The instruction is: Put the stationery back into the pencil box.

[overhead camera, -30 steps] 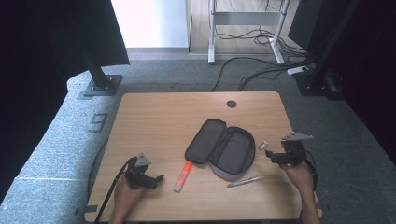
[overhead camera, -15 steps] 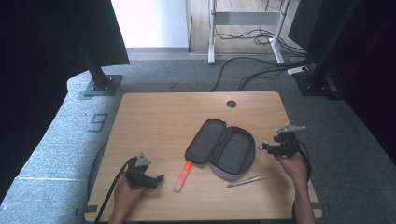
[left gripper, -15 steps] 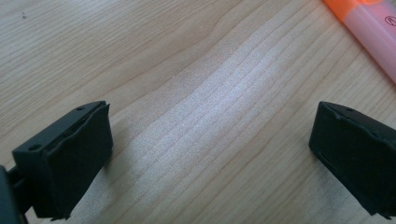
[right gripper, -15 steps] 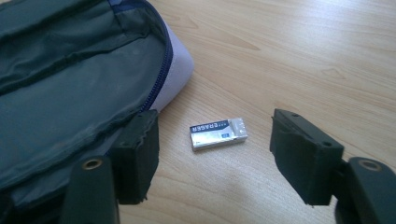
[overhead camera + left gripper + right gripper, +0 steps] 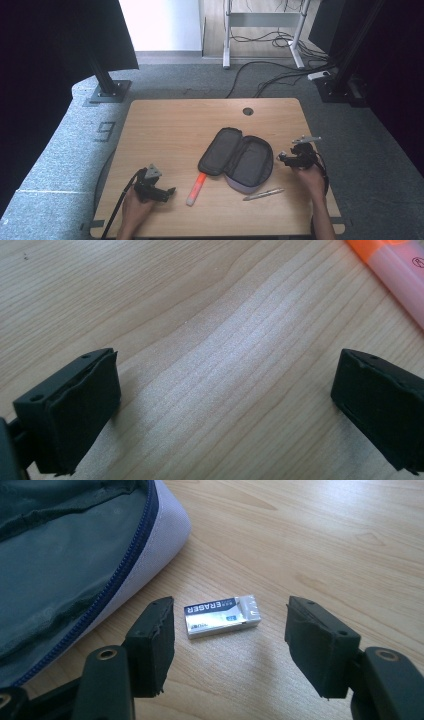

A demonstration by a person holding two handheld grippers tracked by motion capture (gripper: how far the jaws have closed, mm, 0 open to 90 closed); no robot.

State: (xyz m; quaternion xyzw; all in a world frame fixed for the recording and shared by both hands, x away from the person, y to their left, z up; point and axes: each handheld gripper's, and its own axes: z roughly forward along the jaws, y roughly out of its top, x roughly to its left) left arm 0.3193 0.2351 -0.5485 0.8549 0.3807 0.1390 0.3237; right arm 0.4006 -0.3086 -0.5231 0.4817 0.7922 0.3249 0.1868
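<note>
The right gripper (image 5: 227,647) has been closing its jaws but remains released, straddling the eraser (image 5: 222,616) near the table's (image 5: 165,130) right edge, beside the open pencil case (image 5: 237,159). Nothing packed yet. The left gripper (image 5: 225,405) rests released.

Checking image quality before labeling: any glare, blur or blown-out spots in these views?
High view: doorway blown out white, sides near black, table evenly lit. Left gripper view: pale sheen on the wood, jaws soft. Right gripper view: eraser print sharp, pencil case slightly soft.

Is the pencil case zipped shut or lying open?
Open: the pencil case lies unzipped and spread flat, its dark lining facing up, nothing visible inside.
</note>
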